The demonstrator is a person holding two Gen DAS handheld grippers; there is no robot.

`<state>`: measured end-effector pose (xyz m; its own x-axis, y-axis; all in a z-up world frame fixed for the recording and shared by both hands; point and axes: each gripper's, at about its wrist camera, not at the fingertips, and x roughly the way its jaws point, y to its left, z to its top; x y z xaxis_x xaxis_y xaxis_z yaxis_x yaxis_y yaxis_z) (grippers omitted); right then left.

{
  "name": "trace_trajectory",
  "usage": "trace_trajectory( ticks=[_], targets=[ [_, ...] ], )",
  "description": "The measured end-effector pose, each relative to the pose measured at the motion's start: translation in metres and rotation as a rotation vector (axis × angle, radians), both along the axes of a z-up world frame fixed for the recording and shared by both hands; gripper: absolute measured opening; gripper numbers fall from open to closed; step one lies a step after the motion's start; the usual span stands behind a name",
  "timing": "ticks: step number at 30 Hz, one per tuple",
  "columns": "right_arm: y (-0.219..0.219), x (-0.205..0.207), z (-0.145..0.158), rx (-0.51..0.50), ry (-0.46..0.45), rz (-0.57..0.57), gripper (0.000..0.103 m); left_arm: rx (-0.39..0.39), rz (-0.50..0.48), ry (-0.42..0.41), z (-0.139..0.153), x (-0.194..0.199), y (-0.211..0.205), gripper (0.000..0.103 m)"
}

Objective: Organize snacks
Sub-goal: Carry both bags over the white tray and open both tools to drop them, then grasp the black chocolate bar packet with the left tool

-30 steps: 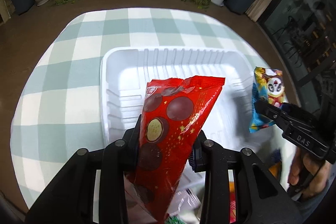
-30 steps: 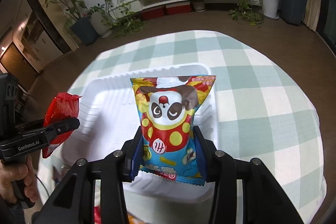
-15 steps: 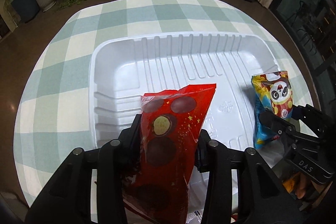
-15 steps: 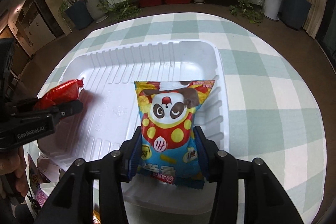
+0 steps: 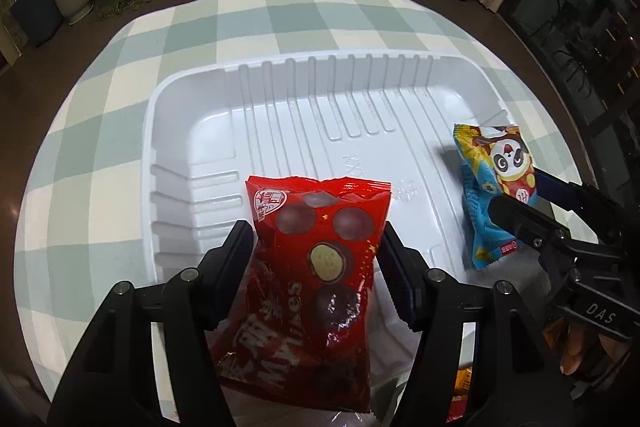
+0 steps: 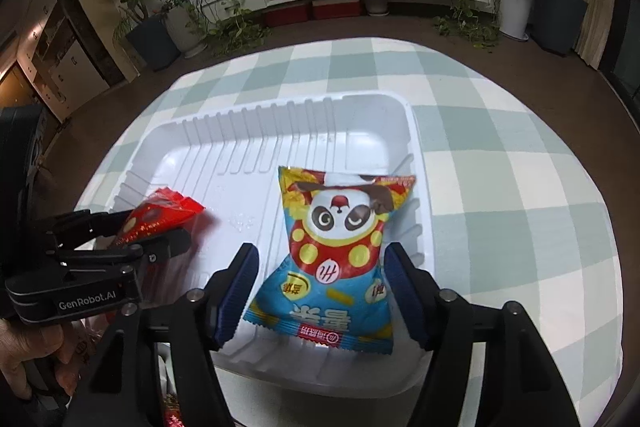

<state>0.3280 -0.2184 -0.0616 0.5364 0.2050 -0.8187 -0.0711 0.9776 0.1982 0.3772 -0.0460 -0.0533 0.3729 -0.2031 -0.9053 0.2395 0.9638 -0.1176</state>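
Red glossy chocolate-ball bag (image 5: 320, 275) lies lower centre in the ribbed white tray (image 5: 280, 107), between the left gripper's (image 5: 318, 247) opening jaws. Panda bag (image 6: 340, 247) sits between the right gripper's (image 6: 320, 267) opening jaws; "GenRobot.AI" and "DAS" mark the tools.

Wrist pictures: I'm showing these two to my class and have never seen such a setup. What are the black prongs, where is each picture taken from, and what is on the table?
No robot: a person holds a two-finger gripper in each hand, each carrying a forward-looking camera. On a checked tablecloth sits a white tray. The left gripper straddles a red chocolate-ball packet; the right gripper straddles a panda snack packet. Both packets lie in the tray, and both grippers' jaws are opening, pads clear of them.
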Motion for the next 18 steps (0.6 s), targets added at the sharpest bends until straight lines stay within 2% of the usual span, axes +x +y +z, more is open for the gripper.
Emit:
trace_trajectory(
  ticks=[4,8,11,15,16,18],
  targets=[
    [-0.002,-0.004,0.014,0.033,-0.056,0.001,0.073,-0.005,-0.036,-0.056,0.021,-0.011,0.003,0.074],
    [-0.004,-0.011,0.029,0.062,-0.129,0.003,0.082,-0.032,-0.090,-0.197,0.054,-0.039,0.009,0.103],
    [-0.006,-0.017,0.040,0.099,-0.172,0.007,0.086,-0.021,-0.106,-0.293,0.075,-0.066,0.017,0.103],
    [-0.014,-0.036,0.058,0.164,-0.233,-0.032,0.103,-0.041,-0.075,-0.472,0.103,-0.122,0.042,0.103],
    [-0.017,-0.045,0.064,0.189,-0.260,-0.052,0.103,-0.052,-0.054,-0.485,0.108,-0.137,0.051,0.103],
    [-0.019,-0.059,0.072,0.241,-0.286,-0.049,0.103,-0.037,0.003,-0.441,0.110,-0.160,0.066,0.103]
  ],
)
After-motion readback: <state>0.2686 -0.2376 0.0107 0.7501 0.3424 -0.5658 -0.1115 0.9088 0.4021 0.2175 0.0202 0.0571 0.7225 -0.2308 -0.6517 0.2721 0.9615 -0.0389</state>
